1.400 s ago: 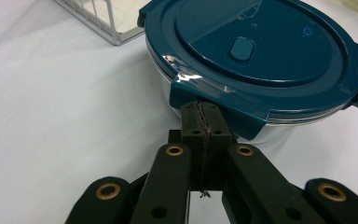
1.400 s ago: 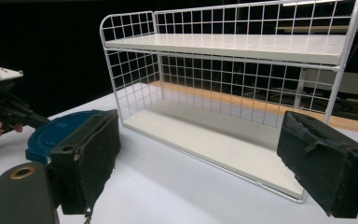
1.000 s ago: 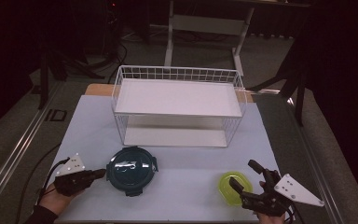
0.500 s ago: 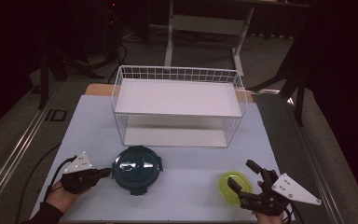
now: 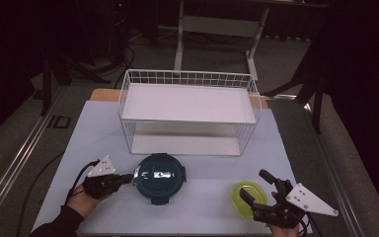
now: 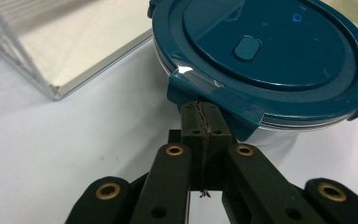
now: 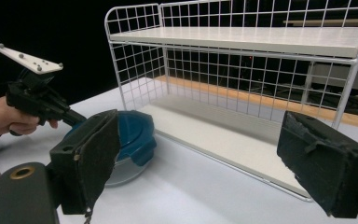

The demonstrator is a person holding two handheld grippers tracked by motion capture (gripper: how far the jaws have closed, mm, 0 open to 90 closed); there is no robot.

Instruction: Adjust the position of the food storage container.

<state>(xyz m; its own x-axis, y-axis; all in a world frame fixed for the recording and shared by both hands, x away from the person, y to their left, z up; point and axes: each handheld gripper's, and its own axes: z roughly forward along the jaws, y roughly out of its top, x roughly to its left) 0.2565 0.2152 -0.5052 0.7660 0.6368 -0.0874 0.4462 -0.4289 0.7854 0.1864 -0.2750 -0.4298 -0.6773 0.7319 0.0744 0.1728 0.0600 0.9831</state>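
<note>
At the near right corner of the desk [image 5: 103,128], the right gripper [image 5: 259,190] sits in the person's hand with its jaws spread wide and nothing between them. In the right gripper view the two black padded jaws stand far apart at the left and right of the picture. Just ahead of that gripper, touching or almost touching its jaw tips in the high view, lies a small yellow-green lidded container [image 5: 249,196], close to the near edge.

Near the near left corner, the left hand [image 5: 81,200] holds the left gripper [image 5: 127,177], which carries a grey three-cornered plate [image 5: 102,168] on top and trails a black cable [image 5: 39,185] off the left edge. Its jaws are pressed together, pads meeting with no gap in the left gripper view. The closed tips sit right against, and partly beneath, a side latch tab [image 6: 216,105] of the round dark-teal container [image 5: 159,177]; whether they pinch the tab cannot be told. That container stands lid-on near the middle of the desk, a little toward the near edge, its clear base showing under the lid.

Farther back, toward the far edge, stands a white wire two-tier rack [image 5: 190,116] with flat white shelves, both bare. The teal container lies just in front of its lower shelf.
</note>
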